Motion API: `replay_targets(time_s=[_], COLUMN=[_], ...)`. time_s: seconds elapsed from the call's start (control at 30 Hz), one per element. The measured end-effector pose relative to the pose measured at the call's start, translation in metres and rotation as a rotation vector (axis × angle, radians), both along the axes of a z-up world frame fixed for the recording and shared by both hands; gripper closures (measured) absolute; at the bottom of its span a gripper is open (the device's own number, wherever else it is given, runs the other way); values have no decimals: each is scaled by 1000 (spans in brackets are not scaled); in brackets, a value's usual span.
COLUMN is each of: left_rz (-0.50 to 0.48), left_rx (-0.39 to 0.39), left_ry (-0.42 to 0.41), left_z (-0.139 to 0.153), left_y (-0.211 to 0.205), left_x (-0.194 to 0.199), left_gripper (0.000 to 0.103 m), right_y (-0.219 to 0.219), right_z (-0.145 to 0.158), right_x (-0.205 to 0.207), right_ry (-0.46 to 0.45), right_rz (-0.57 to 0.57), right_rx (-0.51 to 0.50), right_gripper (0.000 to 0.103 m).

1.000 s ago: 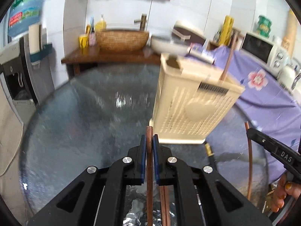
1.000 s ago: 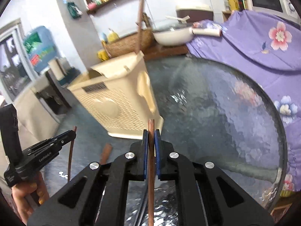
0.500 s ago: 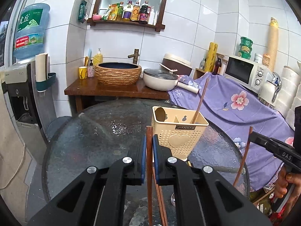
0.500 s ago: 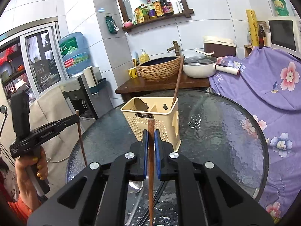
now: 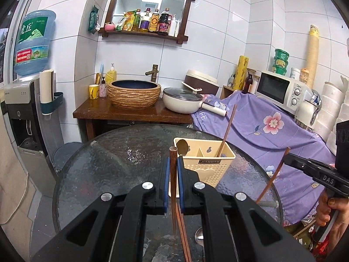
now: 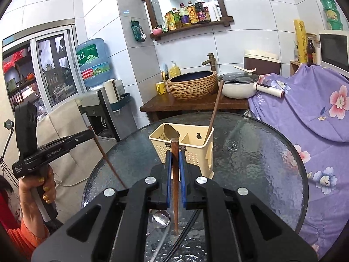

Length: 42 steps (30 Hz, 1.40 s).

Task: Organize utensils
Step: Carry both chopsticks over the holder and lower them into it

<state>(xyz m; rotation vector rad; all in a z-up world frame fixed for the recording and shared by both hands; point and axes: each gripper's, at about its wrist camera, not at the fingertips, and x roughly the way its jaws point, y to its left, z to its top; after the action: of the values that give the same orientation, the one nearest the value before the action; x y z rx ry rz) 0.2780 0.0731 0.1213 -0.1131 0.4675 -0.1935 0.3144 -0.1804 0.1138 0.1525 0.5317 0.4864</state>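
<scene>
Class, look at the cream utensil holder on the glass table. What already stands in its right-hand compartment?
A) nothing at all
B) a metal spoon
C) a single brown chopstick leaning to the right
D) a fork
C: in the right wrist view, one brown chopstick leans out of the right compartment of the cream utensil holder, while the spoon sits in the left compartment.

4 brown chopsticks show: 1 in the left gripper [image 5: 172,187], 1 in the right gripper [image 6: 174,181], 1 standing in the holder [image 6: 183,146], 1 lying on the table [image 6: 250,152]. 2 spoons: 1 in the holder, 1 on the glass.
</scene>
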Motion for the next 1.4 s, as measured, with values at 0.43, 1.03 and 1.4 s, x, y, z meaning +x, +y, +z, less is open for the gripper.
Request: replay_targets(time_s=[0.43,1.03,1.4], left_rz=[-94,-26,-18], left_rx=[-31,-43,-27], left_ry=[-49,-69,88], left_z=[78,131,38], left_y=[-10,-34,-45], left_x=[30,125,160], left_gripper=[96,96,96], right_y=[4,35,39], right_z=[73,140,40], right_x=[44,126,160], right_ry=[-16,-91,50], right_rz=[9,-112,-136], right_rx=[2,-79,-94], right_gripper=[96,96,96])
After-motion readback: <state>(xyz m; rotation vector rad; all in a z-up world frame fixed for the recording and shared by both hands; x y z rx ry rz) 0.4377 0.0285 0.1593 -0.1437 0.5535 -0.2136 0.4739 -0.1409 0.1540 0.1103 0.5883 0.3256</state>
